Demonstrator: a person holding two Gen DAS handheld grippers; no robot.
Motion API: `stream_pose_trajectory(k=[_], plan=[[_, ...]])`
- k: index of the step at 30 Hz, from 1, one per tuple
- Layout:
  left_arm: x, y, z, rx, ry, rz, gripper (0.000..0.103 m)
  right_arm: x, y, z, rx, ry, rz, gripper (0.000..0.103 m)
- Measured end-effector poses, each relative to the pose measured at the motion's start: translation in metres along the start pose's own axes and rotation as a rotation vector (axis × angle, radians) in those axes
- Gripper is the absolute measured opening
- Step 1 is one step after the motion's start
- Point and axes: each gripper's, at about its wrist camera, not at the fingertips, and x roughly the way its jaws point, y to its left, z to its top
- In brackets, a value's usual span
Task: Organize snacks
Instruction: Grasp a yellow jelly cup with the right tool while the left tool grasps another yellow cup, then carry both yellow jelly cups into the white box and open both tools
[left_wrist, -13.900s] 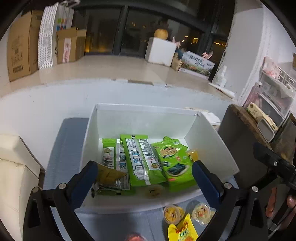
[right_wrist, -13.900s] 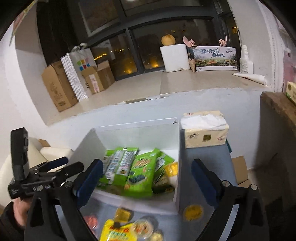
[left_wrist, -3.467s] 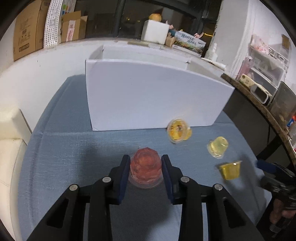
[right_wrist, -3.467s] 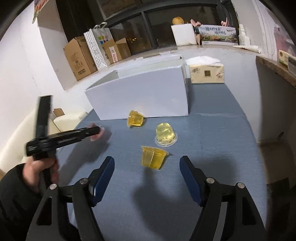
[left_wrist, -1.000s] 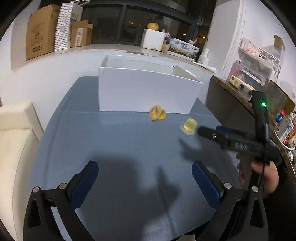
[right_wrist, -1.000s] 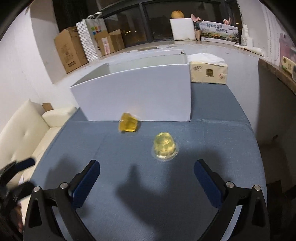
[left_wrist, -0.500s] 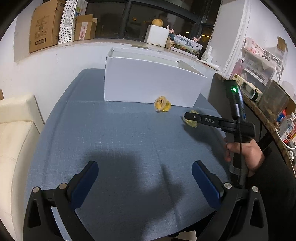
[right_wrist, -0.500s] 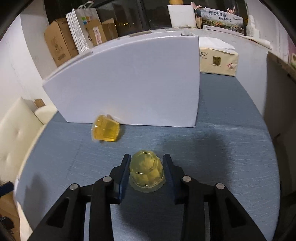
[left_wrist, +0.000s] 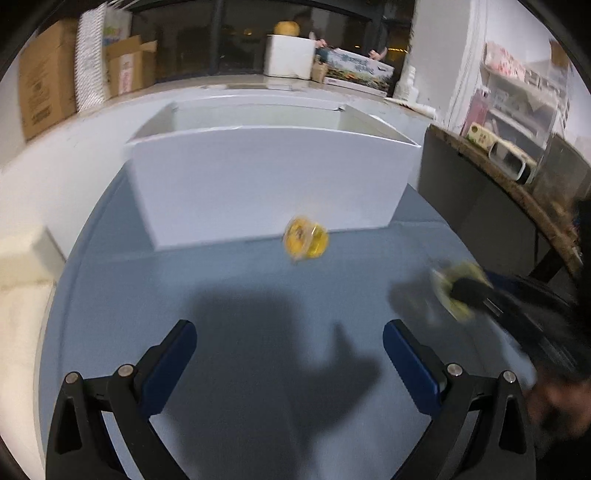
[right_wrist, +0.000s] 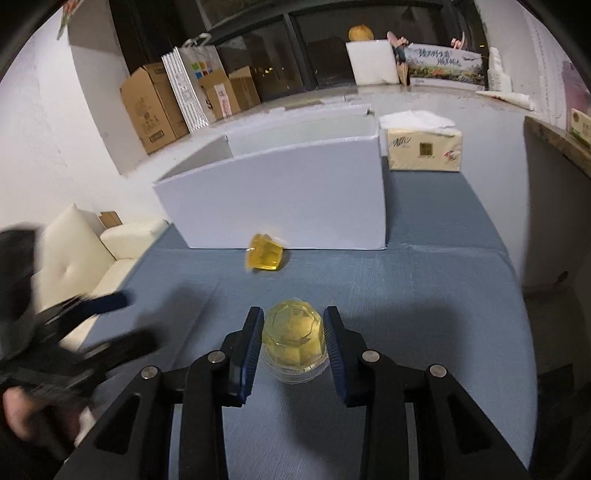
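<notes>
Blue desk (right_wrist: 443, 280). White box (right_wrist: 295, 206) at back. Left hand-held gripper (left_wrist: 288, 354) wide, empty. Right hand-held gripper (right_wrist: 293, 334) squeezing jelly cup (right_wrist: 293, 332). Second cup (right_wrist: 265, 253) by box wall. Two cups left to box.

My left gripper (left_wrist: 288, 350) is matte black plastic with blue finger pads (left_wrist: 168, 365) and silver screw heads; my right gripper (right_wrist: 293, 341) is built alike; the blurred hand (right_wrist: 16, 410) seems bare-skinned, its sleeve dark.
</notes>
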Motion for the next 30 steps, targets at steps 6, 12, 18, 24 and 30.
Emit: stream_pose_trajectory(k=[6, 12, 18, 24, 30], plan=[[0.06, -0.02, 0.036, 0.023, 0.039, 0.048, 0.103, -0.028, -0.005, -0.013, 0.0, -0.012, -0.011, 0.036], [0.089, -0.022, 0.054, 0.005, 0.042, 0.08, 0.092, -0.035, -0.013, -0.019, 0.013, -0.009, -0.018, 0.036], [0.097, -0.015, 0.054, -0.019, 0.066, 0.042, 0.043, -0.035, -0.022, -0.019, 0.034, -0.012, -0.026, 0.036], [0.059, -0.01, 0.043, -0.003, 0.003, -0.017, 0.037, -0.033, -0.02, -0.018, 0.034, -0.013, -0.017, 0.036], [-0.012, 0.004, 0.02, -0.007, -0.091, -0.083, 0.037, -0.028, -0.011, -0.013, 0.029, -0.019, 0.017, 0.015]])
